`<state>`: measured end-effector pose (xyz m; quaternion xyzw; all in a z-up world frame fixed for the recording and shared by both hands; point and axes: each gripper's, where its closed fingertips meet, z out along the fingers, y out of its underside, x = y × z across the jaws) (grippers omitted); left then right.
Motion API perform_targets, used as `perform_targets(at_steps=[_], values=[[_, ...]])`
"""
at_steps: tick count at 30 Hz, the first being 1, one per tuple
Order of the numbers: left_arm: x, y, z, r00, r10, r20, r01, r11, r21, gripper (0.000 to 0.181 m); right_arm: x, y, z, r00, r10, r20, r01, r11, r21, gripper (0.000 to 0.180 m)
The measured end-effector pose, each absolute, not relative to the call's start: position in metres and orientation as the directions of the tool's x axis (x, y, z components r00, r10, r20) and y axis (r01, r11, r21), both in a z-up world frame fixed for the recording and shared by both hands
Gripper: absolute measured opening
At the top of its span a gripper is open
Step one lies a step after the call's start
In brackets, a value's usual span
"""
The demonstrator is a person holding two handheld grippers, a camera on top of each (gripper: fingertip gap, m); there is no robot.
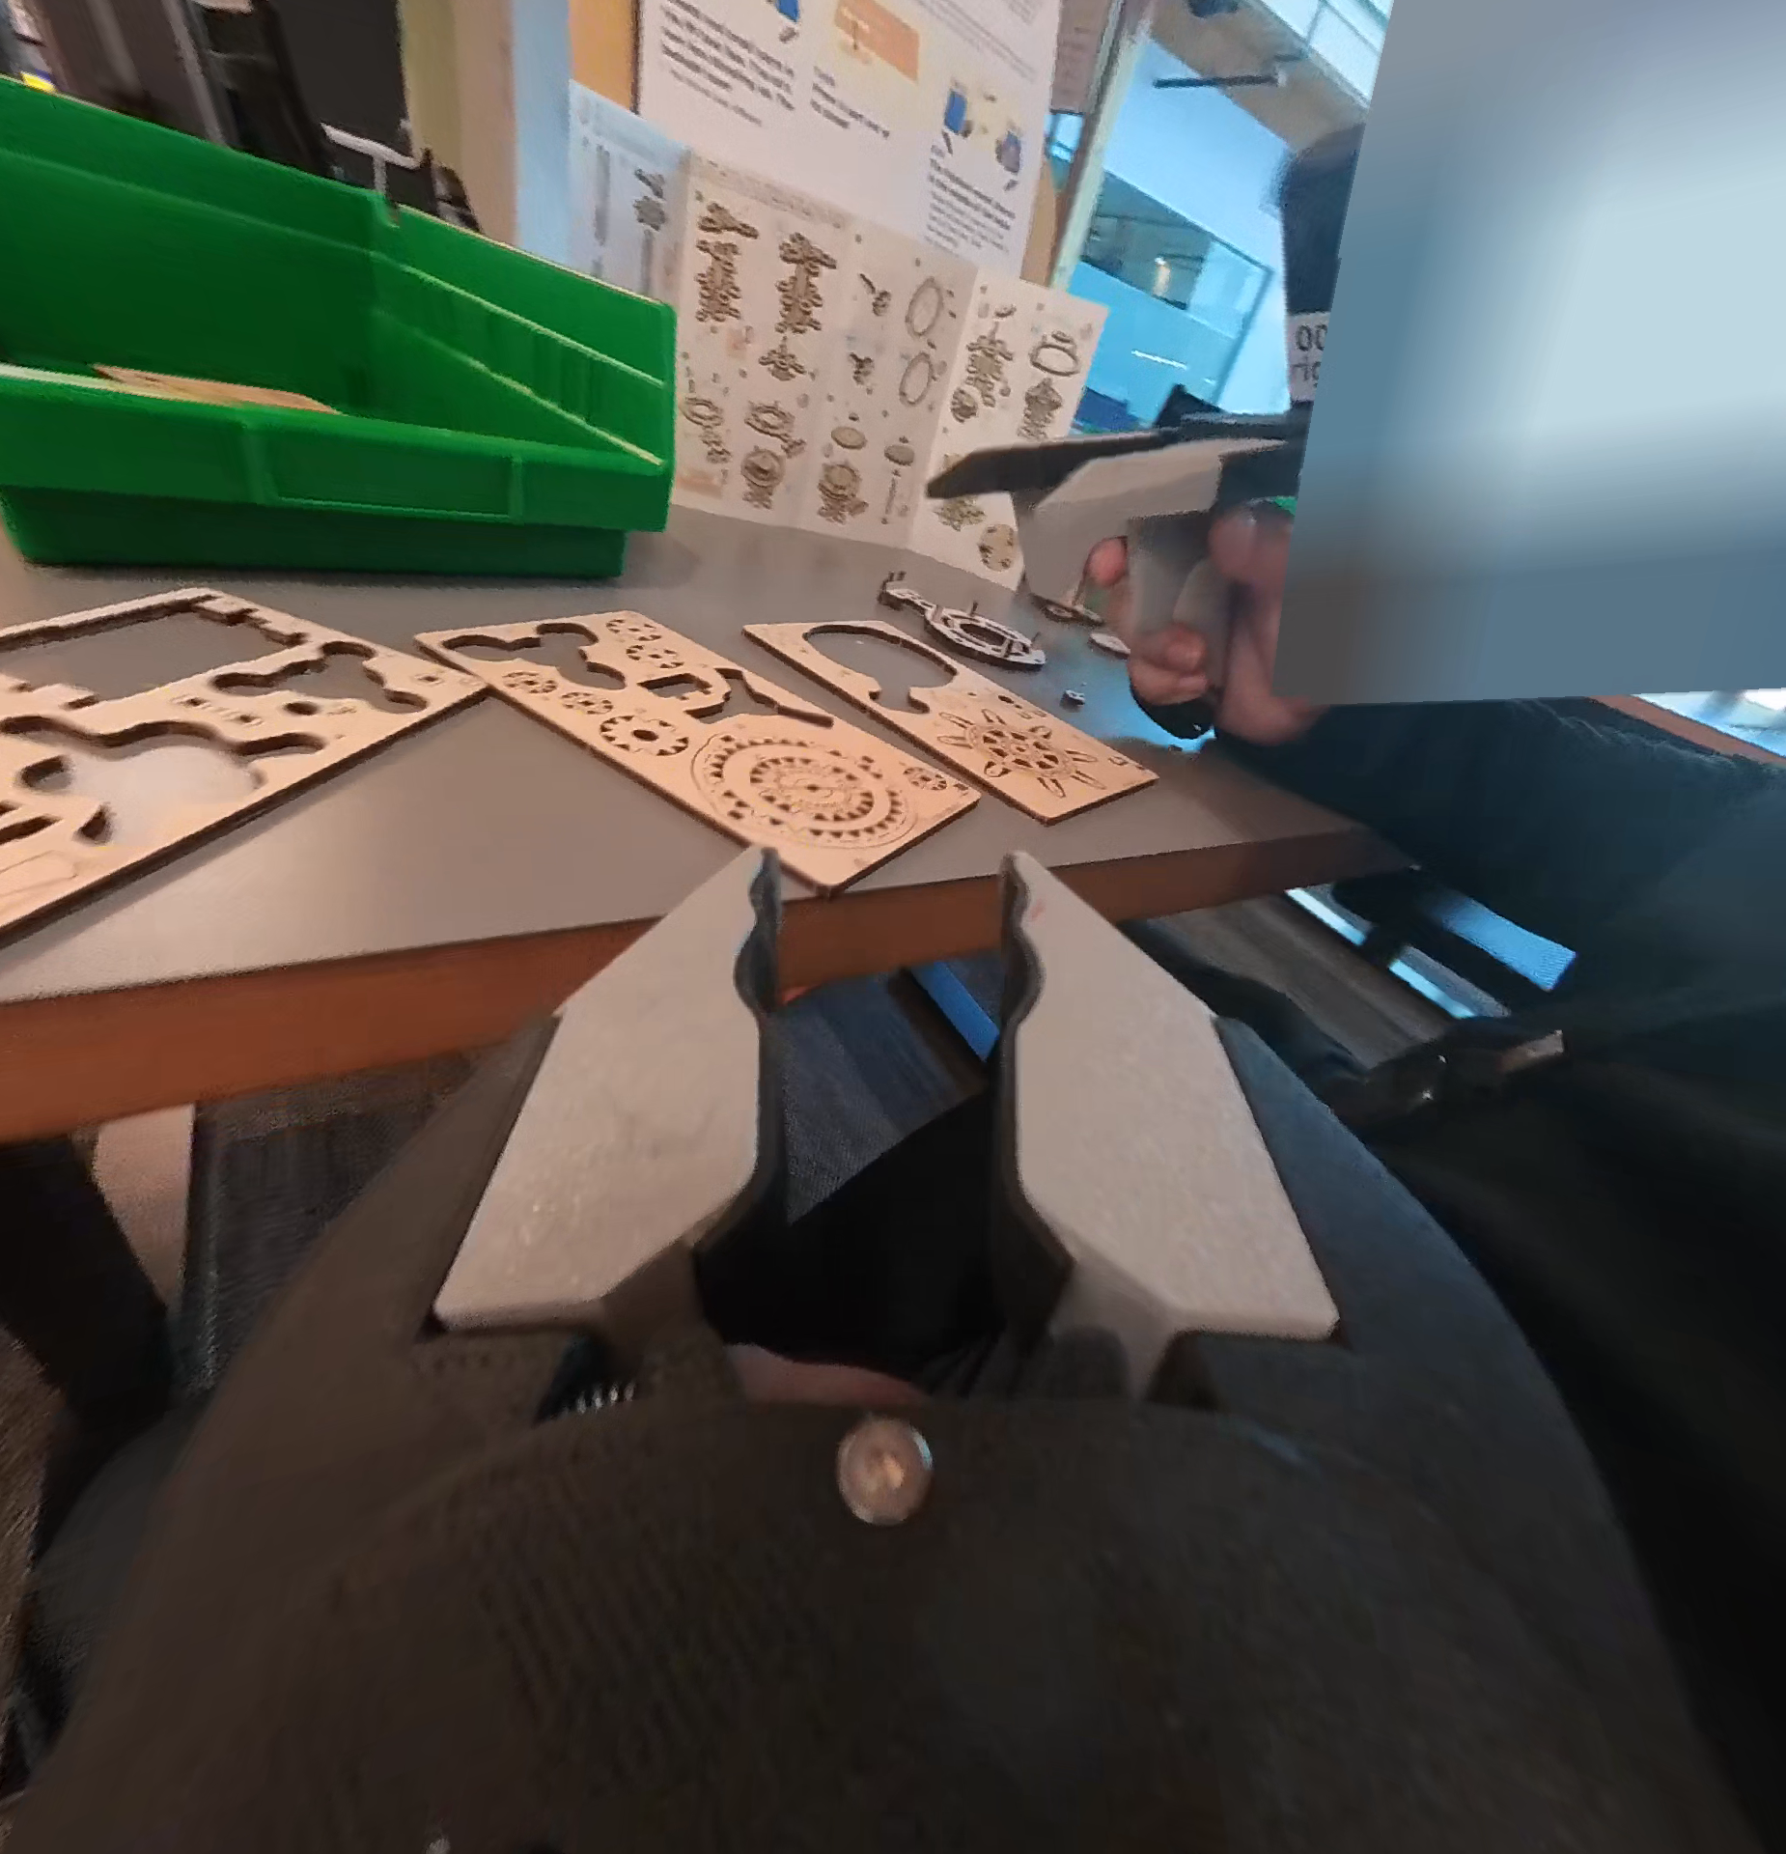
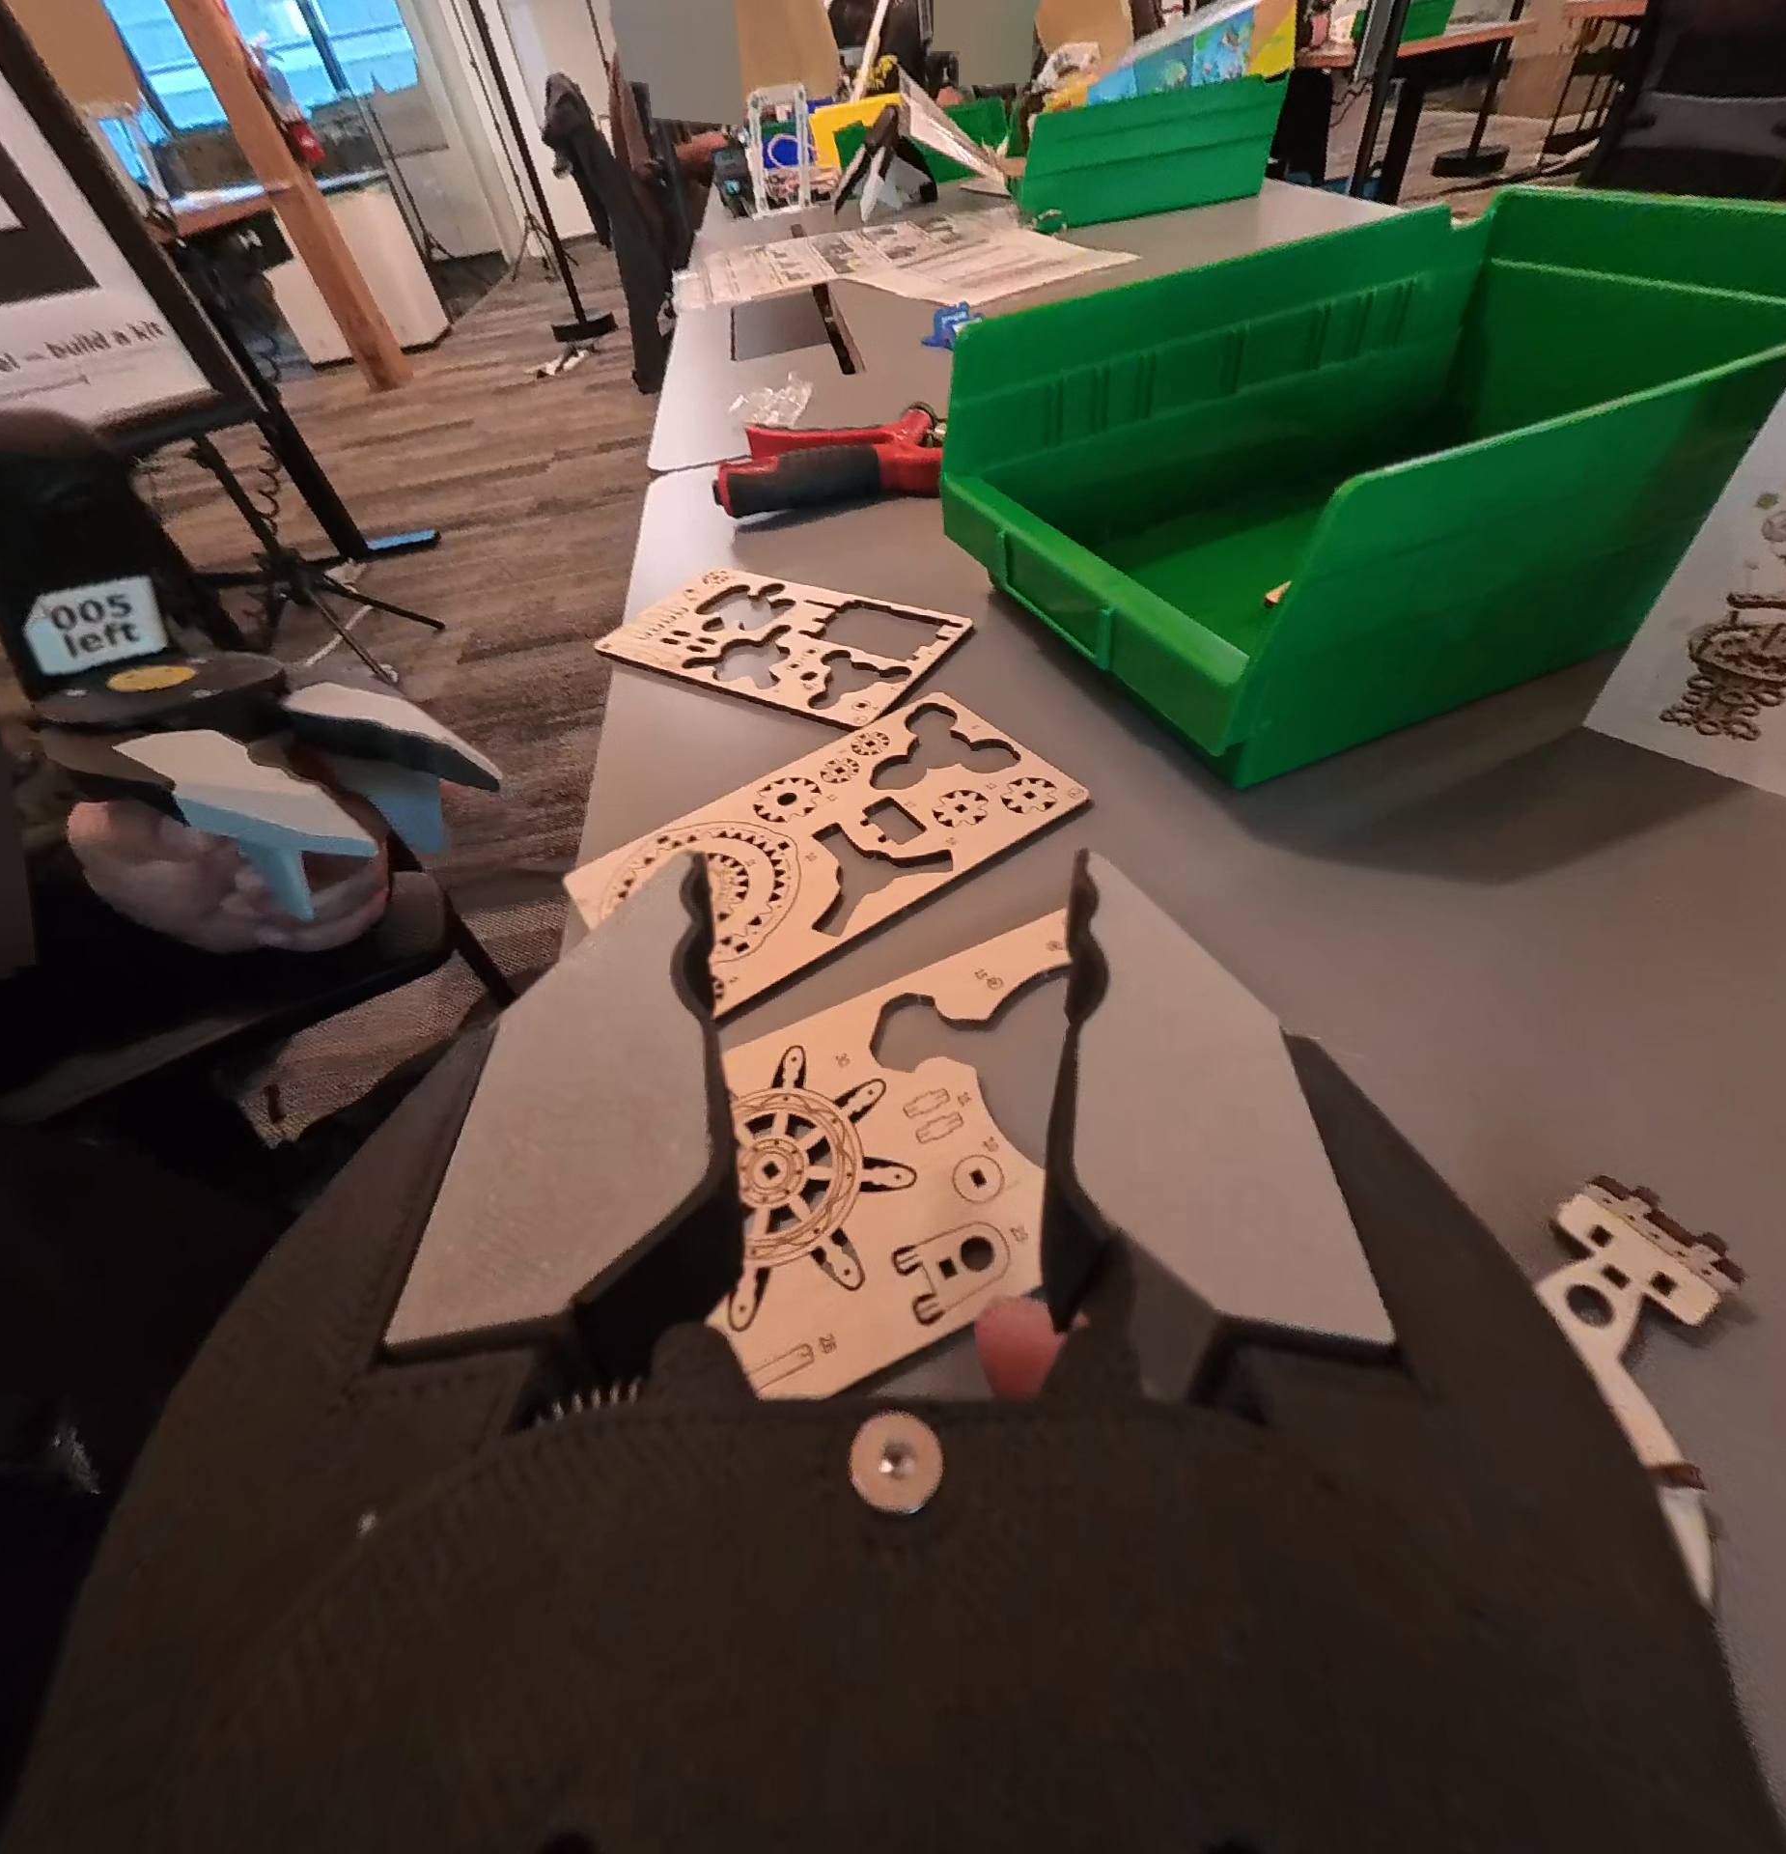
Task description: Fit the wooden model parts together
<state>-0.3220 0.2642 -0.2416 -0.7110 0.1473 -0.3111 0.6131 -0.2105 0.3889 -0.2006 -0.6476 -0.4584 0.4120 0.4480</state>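
Right hand-held gripper [image 2: 889, 903] wide, empty, over wheel sheet [image 2: 869, 1154], lower centre; left hand-held gripper [image 1: 884, 893] wide, off surface [image 1: 568, 863] edge, farther.

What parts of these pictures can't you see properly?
- Left wrist view: a blurred patch covers the upper right, hiding what is behind the right gripper.
- Right wrist view: the right gripper covers part of the nearest wooden sheet.
- Right wrist view: the green bin wall hides most of a small wooden piece inside.
- Left wrist view: the leftmost wooden sheet is cut off by the edge.
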Motion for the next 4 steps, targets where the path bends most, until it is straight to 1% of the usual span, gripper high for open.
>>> perform_targets(at_steps=[4], values=[[-0.338,0.249,-0.238,0.806,-0.521,0.28,0.219,-0.177,-0.96,0.039,-0.215,0.381,-0.199,0.217,0.969,-0.119,0.224,-0.168,-0.96,0.068]])
